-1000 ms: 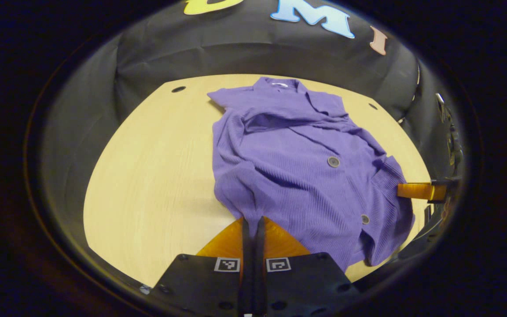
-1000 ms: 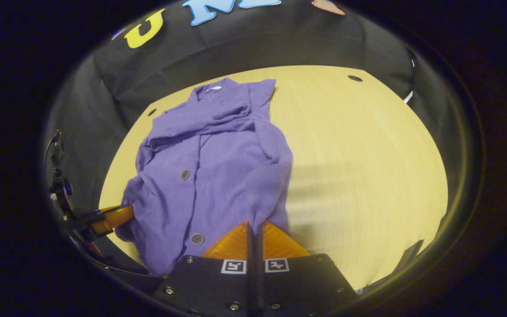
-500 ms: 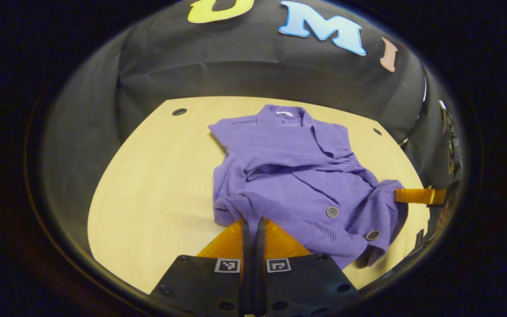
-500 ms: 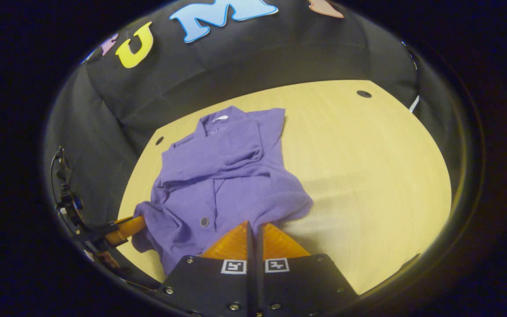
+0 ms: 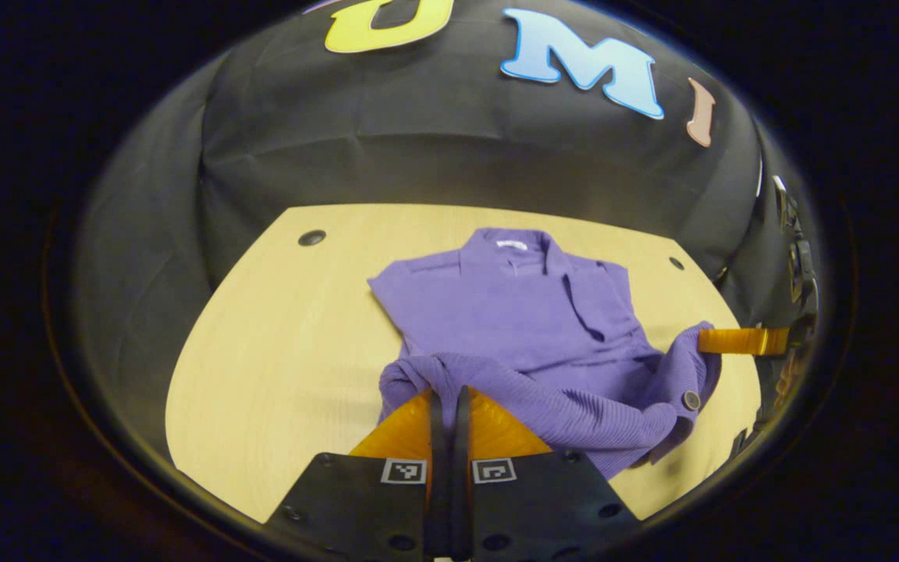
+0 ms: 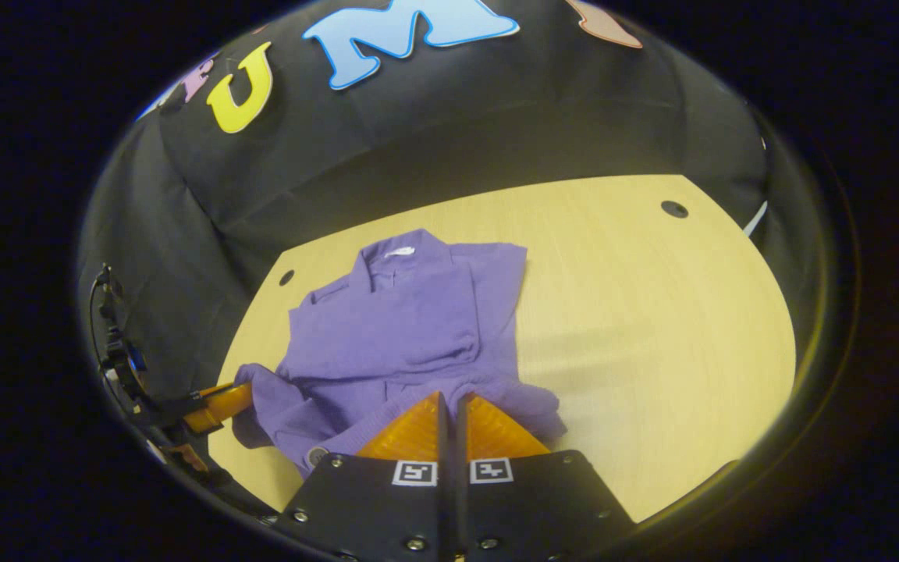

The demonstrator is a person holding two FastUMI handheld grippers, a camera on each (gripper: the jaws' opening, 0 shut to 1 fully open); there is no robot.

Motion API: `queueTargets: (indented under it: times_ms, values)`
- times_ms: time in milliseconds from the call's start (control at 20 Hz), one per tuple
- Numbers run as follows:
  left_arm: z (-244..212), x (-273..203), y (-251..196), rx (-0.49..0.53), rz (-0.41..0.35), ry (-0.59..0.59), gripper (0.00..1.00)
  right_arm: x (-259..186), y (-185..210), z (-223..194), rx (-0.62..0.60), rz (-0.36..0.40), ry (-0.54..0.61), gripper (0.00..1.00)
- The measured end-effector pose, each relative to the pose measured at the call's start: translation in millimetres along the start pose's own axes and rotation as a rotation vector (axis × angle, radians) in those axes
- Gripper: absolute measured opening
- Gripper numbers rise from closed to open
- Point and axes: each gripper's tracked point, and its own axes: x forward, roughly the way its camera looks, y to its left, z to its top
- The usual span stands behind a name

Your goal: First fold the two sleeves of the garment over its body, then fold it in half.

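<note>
Black cloth booth wall (image 5: 434,148) fills the top of both views, light wooden table (image 5: 278,359) below it with small dark holes near its far corners (image 5: 312,236). Purple knit cardigan (image 5: 512,312) sits centre to centre-right of the left gripper view, centre-left of the right gripper view (image 6: 395,320), collar at the far end toward the wall. Both sleeves lie folded over the body. Near hem is raised off the table and bunched into a ribbed roll across the bottom of the garment, lower half partway doubled toward the collar. Left gripper (image 5: 449,400), bottom centre of its own view: fingers pressed together, pinching the hem corner, purple fabric draped over the tips. Same gripper appears at lower left of the right gripper view (image 6: 219,404), finger buried in the cloth's edge. Right gripper (image 6: 449,406), bottom centre of its own view: jaws closed on the other hem corner, knit fabric wrapping the tips. It also shows at the right edge of the left gripper view (image 5: 730,341), finger reaching into the lifted corner. One button (image 5: 690,400) faces out on that raised corner; another (image 6: 315,455) is visible at the lower left of the hem in the right gripper view. Table to the right of the garment in the right gripper view is bare wood.
</note>
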Motion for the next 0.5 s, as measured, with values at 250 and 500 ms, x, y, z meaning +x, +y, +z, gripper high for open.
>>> queueTargets:
  times_ms: [250, 500]
  values:
    - [64, 28, -1, 0.046, -0.013, -0.078, 0.07, 18, -5, 62, 0.022, 0.005, -0.077, 0.01]
    - [110, 62, 0, 0.044, -0.018, -0.113, 0.07, 46, -11, 112, 0.021, -0.002, -0.126, 0.0]
